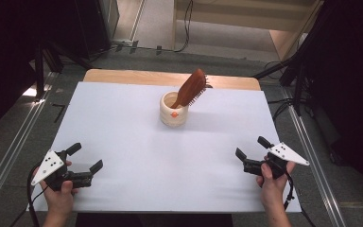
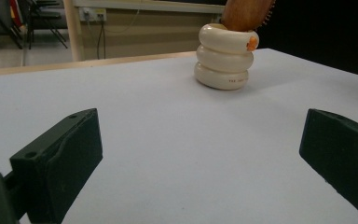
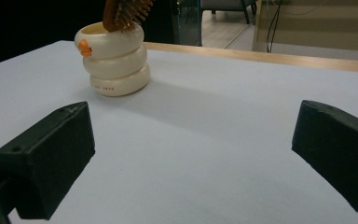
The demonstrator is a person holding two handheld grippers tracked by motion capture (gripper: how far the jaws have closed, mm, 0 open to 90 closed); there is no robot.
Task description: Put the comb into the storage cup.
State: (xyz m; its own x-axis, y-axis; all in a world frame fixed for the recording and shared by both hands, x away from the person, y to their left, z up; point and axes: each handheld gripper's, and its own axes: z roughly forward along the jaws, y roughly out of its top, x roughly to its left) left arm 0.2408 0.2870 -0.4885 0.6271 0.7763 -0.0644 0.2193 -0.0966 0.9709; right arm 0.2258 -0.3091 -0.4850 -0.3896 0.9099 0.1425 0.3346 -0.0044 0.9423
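A cream ribbed cup [image 1: 174, 109] with a small orange mark stands on the white table sheet [image 1: 123, 132], past the middle. A brown wooden hairbrush [image 1: 193, 88] leans in it, bristle head up and tilted right. The cup [image 2: 225, 56] and brush [image 2: 247, 14] sit far ahead in the left gripper view, as do the cup [image 3: 114, 58] and brush [image 3: 126, 13] in the right gripper view. My left gripper [image 1: 85, 158] rests open at the near left corner, nothing between its jaws. At the near right, my right gripper [image 1: 252, 147] is open too, also holding nothing.
The wooden table edge [image 1: 123, 75] shows beyond the sheet. Dark stands [image 1: 47, 56] and cables [image 1: 283, 109] flank the table on the floor. A wide stretch of bare sheet lies between the grippers and the cup.
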